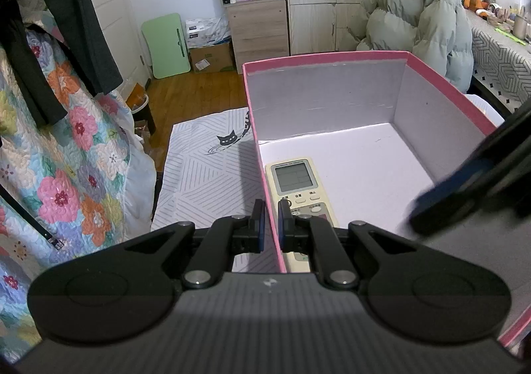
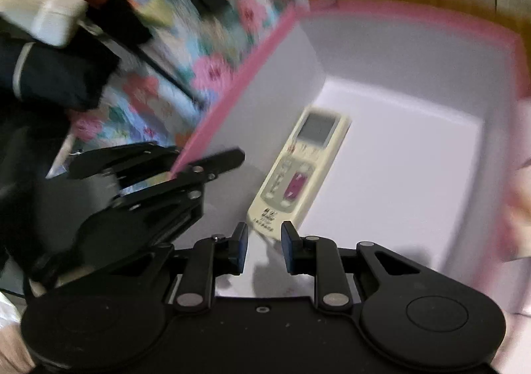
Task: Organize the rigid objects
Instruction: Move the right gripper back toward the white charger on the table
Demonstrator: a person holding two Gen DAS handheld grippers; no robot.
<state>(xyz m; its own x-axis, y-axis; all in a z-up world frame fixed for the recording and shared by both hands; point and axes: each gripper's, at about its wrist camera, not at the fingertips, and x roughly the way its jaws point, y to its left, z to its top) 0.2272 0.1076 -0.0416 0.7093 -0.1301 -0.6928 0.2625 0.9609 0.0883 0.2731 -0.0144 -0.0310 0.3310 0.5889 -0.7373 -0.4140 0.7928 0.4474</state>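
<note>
A pink box [image 1: 325, 58] with a white inside stands open in front of me. A cream remote control [image 1: 297, 184] with a grey screen lies flat on its floor, along the left wall. My left gripper [image 1: 271, 224] is shut on that left wall, one pad on each side of the pink edge. In the right wrist view the same remote control [image 2: 298, 168] lies just beyond my right gripper [image 2: 264, 249], which hangs open over the box [image 2: 398, 8] floor with nothing between its pads. The left gripper [image 2: 181, 168] shows there clamped on the rim. The picture is blurred.
A floral quilt [image 1: 66, 174] hangs at the left with dark clothes over it. A striped rug [image 1: 205, 181] with a cat print lies beside the box. Further off are a green folding table [image 1: 167, 45], a shelf cabinet [image 1: 255, 8] and a puffy jacket [image 1: 418, 15].
</note>
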